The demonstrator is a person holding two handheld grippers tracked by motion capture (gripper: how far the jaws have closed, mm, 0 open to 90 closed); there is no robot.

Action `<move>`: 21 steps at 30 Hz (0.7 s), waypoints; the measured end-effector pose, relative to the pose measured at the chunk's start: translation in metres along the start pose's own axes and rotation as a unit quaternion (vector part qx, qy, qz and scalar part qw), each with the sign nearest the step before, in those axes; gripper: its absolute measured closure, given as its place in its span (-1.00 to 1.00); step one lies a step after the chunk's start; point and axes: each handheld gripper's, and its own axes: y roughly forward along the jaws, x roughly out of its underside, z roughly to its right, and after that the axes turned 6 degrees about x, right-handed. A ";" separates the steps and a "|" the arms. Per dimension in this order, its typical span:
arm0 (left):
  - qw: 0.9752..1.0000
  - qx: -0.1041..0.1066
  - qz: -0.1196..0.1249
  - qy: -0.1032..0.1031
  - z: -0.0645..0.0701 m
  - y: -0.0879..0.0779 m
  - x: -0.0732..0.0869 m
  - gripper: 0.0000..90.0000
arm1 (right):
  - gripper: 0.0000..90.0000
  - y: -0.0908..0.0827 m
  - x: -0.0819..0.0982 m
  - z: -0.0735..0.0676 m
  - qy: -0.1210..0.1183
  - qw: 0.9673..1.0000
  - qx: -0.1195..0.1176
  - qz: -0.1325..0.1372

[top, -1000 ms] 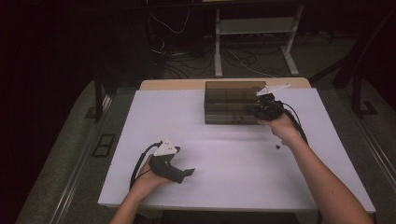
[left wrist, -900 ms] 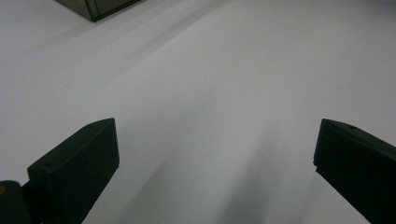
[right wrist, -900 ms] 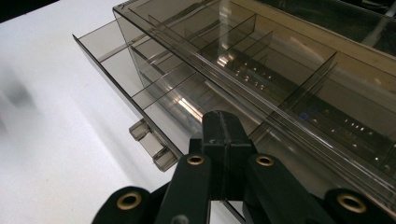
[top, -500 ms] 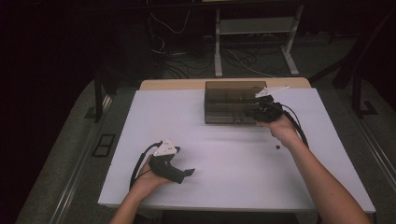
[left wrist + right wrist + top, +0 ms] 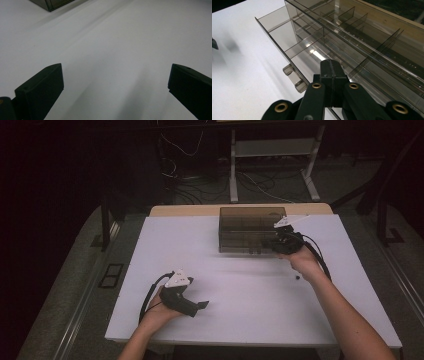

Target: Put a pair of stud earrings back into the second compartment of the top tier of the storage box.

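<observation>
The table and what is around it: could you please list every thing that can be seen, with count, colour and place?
Drawer organiser box: one, smoky clear plastic with dividers, far middle of the table; one drawer is pulled partly out.
Table: one, white top, centre of the high view.
Small dark object: one, on the table near the right wrist; too small to identify.
Metal stand: one, pale grey, on the floor beyond the table.
Cables: several, dark and light, on the floor beyond the table.
Left gripper: one, black, near edge of the table, jaws open over bare table.
Right gripper: one, black, at the box front, jaws shut.
Forearms: two, from the bottom edge.
</observation>
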 end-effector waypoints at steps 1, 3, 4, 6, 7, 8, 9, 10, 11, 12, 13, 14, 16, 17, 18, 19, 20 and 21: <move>1.000 0.000 0.000 0.000 0.000 0.000 0.000 -1.00 | 0.98 0.000 0.000 0.000 0.001 1.000 -0.001 -0.001; 1.000 0.000 0.000 -0.001 0.000 0.000 0.000 -1.00 | 0.98 -0.001 0.001 0.000 -0.001 1.000 -0.003 0.000; 1.000 0.000 0.000 0.000 0.000 0.000 0.000 -1.00 | 0.98 -0.001 0.001 -0.001 -0.001 1.000 -0.002 0.000; 1.000 0.000 0.000 0.000 0.000 0.000 0.000 -1.00 | 0.98 -0.002 0.001 -0.002 -0.002 1.000 -0.004 -0.002; 1.000 0.000 0.000 0.000 0.000 0.000 0.000 -1.00 | 0.98 -0.002 0.002 -0.003 -0.002 1.000 -0.005 -0.004; 1.000 0.000 0.000 0.000 0.000 0.000 0.000 -1.00 | 0.98 -0.002 0.002 -0.003 -0.004 1.000 -0.005 -0.005; 1.000 0.000 0.000 0.000 0.000 0.000 0.000 -1.00 | 0.98 -0.003 0.002 -0.003 -0.006 1.000 -0.005 -0.003; 1.000 -0.001 0.000 -0.001 0.000 0.000 0.000 -1.00 | 0.98 -0.003 0.003 -0.004 -0.005 1.000 -0.006 -0.003; 1.000 -0.001 0.000 -0.001 0.000 0.000 0.000 -1.00 | 0.98 -0.003 0.003 -0.004 -0.005 1.000 -0.006 -0.005; 1.000 -0.001 0.000 -0.001 0.000 0.000 0.000 -1.00 | 0.98 -0.004 0.004 -0.005 -0.005 1.000 -0.007 -0.004; 1.000 0.000 0.000 0.000 0.000 0.000 0.000 -1.00 | 0.98 -0.004 0.004 -0.005 -0.008 1.000 -0.008 -0.004; 1.000 0.000 0.000 0.000 0.000 0.000 0.000 -1.00 | 0.98 -0.004 0.004 -0.005 -0.009 1.000 -0.008 -0.003; 1.000 0.000 0.000 0.000 0.000 0.000 0.000 -1.00 | 0.98 -0.005 0.005 -0.007 -0.010 1.000 -0.010 -0.006; 1.000 0.000 0.000 0.000 0.000 0.000 0.000 -1.00 | 0.98 -0.005 0.005 -0.007 -0.010 1.000 -0.009 -0.005; 1.000 0.000 0.000 0.000 0.000 0.000 0.000 -1.00 | 0.98 -0.005 0.006 -0.007 -0.011 1.000 -0.010 -0.005; 1.000 -0.001 0.000 0.000 0.000 0.000 0.000 -1.00 | 0.98 -0.006 0.006 -0.008 -0.011 1.000 -0.011 -0.007; 1.000 0.000 0.000 0.000 0.000 0.000 0.000 -1.00 | 0.98 -0.006 0.006 -0.008 -0.012 1.000 -0.011 -0.008; 1.000 0.000 0.000 0.000 0.000 0.000 0.000 -1.00 | 0.98 -0.006 0.006 -0.009 -0.016 1.000 -0.010 -0.008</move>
